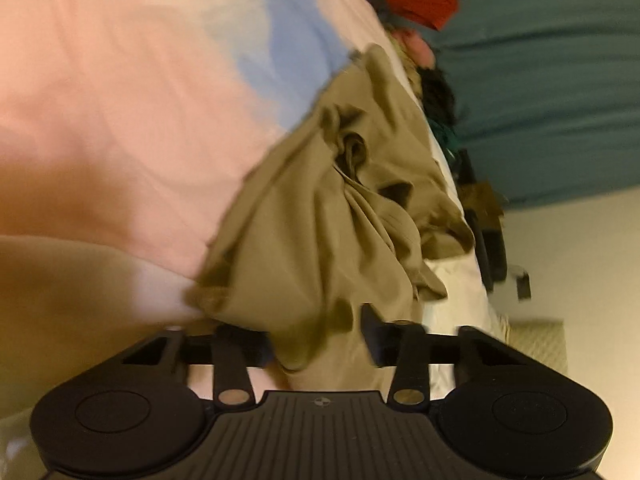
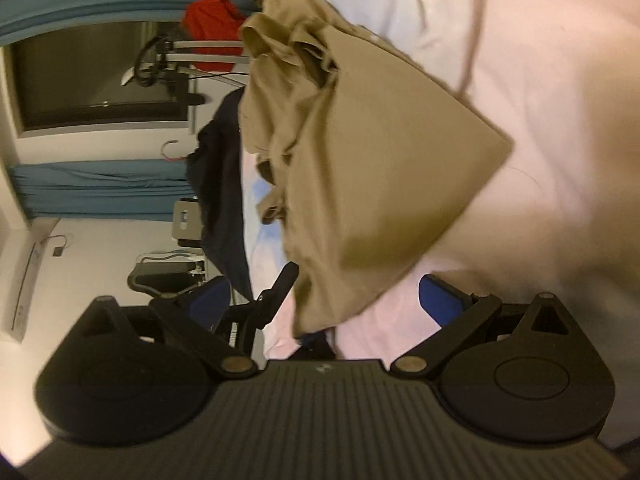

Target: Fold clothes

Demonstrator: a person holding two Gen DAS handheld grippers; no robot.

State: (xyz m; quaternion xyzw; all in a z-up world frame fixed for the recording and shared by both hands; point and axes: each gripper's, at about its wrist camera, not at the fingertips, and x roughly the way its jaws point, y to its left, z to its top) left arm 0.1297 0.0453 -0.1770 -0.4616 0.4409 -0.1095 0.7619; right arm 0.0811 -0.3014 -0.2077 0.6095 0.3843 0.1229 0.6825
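1. The fingers of the left gripper stand apart, and an edge of the khaki garment hangs down between them; whether they pinch it I cannot tell, because the cloth covers the tips.
2. The fingers of the right gripper are wide open, the blue pads clearly separated. The lower corner of the khaki garment lies in the gap, but it does not look gripped.
3. My judgement: each gripper is at one end of the cloth so that it can be spread before a fold.
4. The garment is crumpled, not folded. One end is bunched with deep wrinkles; the other side is smoother and comes to a point.
5. It lies on the bed, on a pink sheet with a light blue patch.
6. Farther away, at the edge of the bed, are a red cloth, a dark garment and teal curtains.
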